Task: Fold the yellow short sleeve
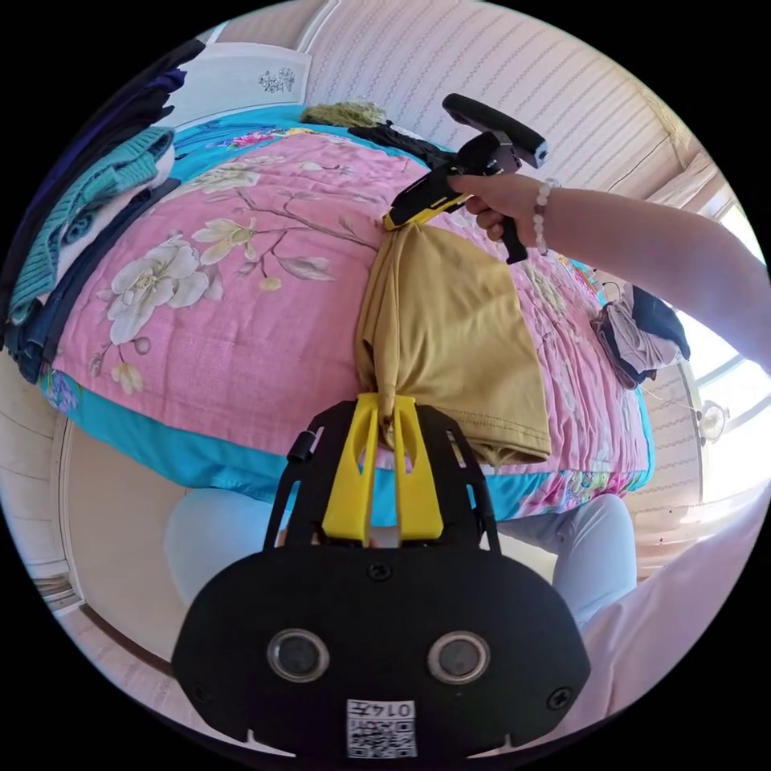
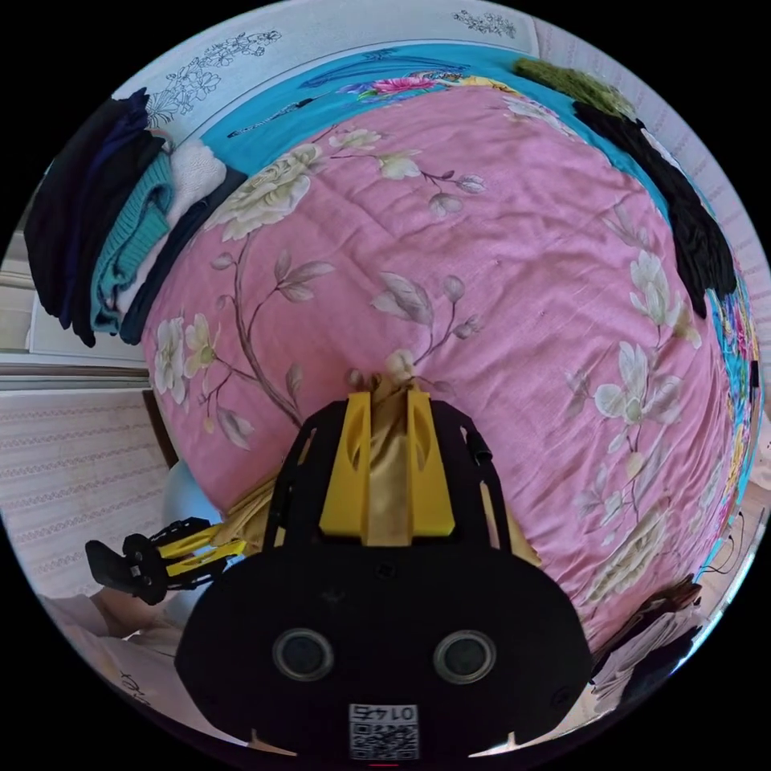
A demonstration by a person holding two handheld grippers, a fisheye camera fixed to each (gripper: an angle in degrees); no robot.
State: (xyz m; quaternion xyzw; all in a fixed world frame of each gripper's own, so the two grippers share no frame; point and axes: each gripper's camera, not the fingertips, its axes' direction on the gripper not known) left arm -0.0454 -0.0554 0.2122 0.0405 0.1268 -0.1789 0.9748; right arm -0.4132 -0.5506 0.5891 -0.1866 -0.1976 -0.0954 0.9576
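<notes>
1. Left gripper [image 1: 385, 414] pinches the near end of the yellow short sleeve [image 1: 454, 337] — over the bed [image 1: 241, 321].
2. Right gripper [image 1: 395, 221], arm outstretched, pinches the far end.

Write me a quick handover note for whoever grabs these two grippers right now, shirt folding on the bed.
Left gripper: shut on the near end of the yellow shirt.
Right gripper: shut on its far end.
The shirt is already doubled lengthwise, stretched between the grippers over the pink quilt, its lower edge trailing on the quilt near the bed's edge.
Left to do: lay it flat, fold it across, likely add it to the stack of folded clothes.
</notes>
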